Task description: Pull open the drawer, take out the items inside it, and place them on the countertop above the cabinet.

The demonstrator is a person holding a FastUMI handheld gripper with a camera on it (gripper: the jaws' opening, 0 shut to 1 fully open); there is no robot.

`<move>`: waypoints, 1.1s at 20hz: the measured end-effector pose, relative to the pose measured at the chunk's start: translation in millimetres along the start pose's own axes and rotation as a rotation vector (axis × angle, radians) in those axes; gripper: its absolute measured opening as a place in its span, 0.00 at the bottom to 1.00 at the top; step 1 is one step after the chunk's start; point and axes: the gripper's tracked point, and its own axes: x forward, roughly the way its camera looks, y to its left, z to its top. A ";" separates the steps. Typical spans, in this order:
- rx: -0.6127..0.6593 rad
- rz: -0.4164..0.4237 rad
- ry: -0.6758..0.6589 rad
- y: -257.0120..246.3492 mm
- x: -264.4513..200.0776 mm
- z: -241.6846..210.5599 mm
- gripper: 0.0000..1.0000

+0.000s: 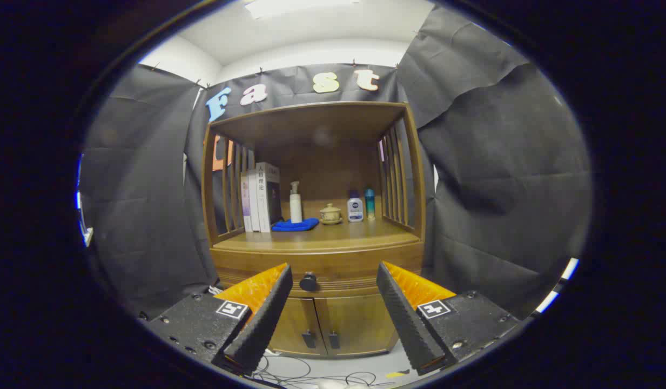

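In the gripper view, the hand-held gripper [334, 275] is released: its two fingers stand wide apart, grasping nothing. Beyond them, and well apart from the tips, stands a brown wooden cabinet [316, 254] with an open shelf alcove above its countertop [322, 236]. The closed wooden drawer [343, 273] runs just under that countertop, its front showing in the gap between the fingers, and its small dark round knob [308, 281] sits just inside the left finger's tip line, off the gripper's centre.

The knob is the place to take hold. It looks hard and smooth, so it may slip unless both fingers close squarely across it. The drawer is probably stiff wood that slides straight out; a level pull should suit it. Its contents are hidden, so their weight and fragility cannot be told.

On the countertop stand upright books [261, 197], a white pump bottle [295, 202], a folded blue cloth [295, 225], a small lidded ceramic pot [330, 214] and two small bottles [361, 206], leaving bare wood at the front edge for putting things down.
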 end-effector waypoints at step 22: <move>-0.057 0.026 0.110 43.8 113.6 -60.7 0.99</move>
